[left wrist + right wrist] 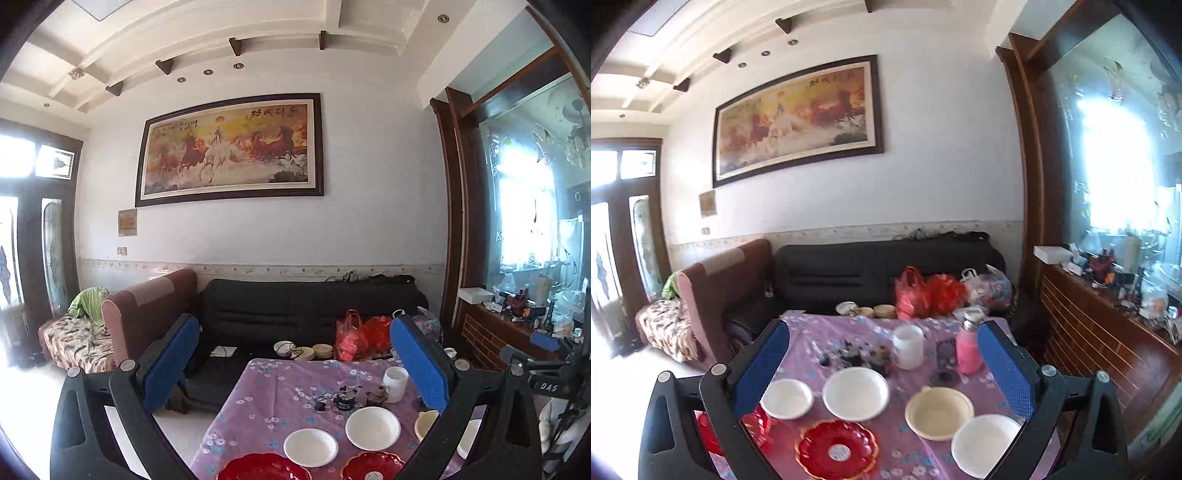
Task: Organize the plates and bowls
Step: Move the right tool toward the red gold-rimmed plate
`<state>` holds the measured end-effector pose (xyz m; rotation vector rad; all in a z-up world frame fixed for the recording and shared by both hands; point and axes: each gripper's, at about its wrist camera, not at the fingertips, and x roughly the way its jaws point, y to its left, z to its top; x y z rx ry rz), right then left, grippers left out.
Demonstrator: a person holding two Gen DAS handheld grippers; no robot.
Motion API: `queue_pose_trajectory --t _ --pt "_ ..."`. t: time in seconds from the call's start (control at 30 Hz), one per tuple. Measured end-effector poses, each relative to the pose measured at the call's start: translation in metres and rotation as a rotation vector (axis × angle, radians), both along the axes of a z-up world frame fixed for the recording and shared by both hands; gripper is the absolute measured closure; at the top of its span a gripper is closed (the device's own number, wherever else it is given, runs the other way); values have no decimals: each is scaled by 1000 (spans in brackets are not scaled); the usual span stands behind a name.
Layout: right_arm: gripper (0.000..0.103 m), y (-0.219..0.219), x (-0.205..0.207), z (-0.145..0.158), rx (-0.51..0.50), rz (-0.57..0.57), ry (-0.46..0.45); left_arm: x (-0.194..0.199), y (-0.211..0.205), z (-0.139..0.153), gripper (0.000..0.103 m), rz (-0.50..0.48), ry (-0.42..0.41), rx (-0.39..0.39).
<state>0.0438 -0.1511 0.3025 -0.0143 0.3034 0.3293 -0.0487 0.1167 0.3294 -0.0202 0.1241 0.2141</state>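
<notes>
Left claw (295, 363): held released above the near end of the table, nothing between its blue pads.
Right claw (882, 363): likewise spread wide and empty, tilted down over the dishes.
Table (923, 325): covered by a purple flowered cloth; a white mug (908, 346) and a pink bottle (968, 349) are set toward its far side.
Dishes: two white bowls (855, 394) are placed side by side, a cream bowl (938, 412) and a white plate (982, 446) to their right, a red scalloped plate (836, 448) at the near edge.
Room: a black sofa (314, 306) is seen behind the table, a framed horse painting (229, 149) above it.
Open room: bare floor is visible left of the table.
Writing: "DAS" is read on the other claw's body in the left wrist view.
</notes>
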Motion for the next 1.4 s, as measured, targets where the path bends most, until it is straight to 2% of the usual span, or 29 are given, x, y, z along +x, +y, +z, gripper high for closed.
queue_pose_trajectory --t 0.07,0.1,0.13,0.2,0.3,0.4,0.43,0.53,0.6,0.73,0.83,1.0,1.1,1.2,1.33,1.4 --pt "0 19 22 10 25 76 55 30 10 -10 0 -7 48 -16" --pt "0 31 35 4 25 116 97 45 20 -15 0 -14 81 -41" --pt "0 44 48 -7 21 149 142 61 33 -32 0 -24 119 -82" --pt "0 71 75 -49 37 209 268 92 44 -71 0 -48 211 -140" --pt "3 106 115 -134 32 248 466 141 69 -139 0 -74 344 -245" --pt "24 139 146 -218 13 282 644 180 94 -203 0 -69 443 -347" --pt "28 141 153 -244 19 283 691 193 103 -224 0 -66 477 -389" --pt "28 158 174 -294 23 276 767 221 126 -275 0 -59 566 -470" --pt "28 163 183 -313 28 270 790 237 137 -301 0 -48 601 -507" --pt "28 164 194 -317 20 262 797 250 134 -309 0 -34 665 -453" --pt "28 151 196 -303 34 244 753 248 113 -303 0 -94 688 -396" --pt "28 89 183 -293 25 124 685 233 55 -302 0 -241 719 -350" --pt "28 47 175 -303 48 60 698 221 21 -319 0 -309 746 -368" --pt "29 16 169 -318 67 21 738 211 -9 -338 0 -338 767 -383" --pt "31 -6 164 -342 102 3 787 209 -30 -356 2 -293 808 -330" --pt "33 -6 160 -349 114 14 800 212 -34 -364 9 -278 835 -317"
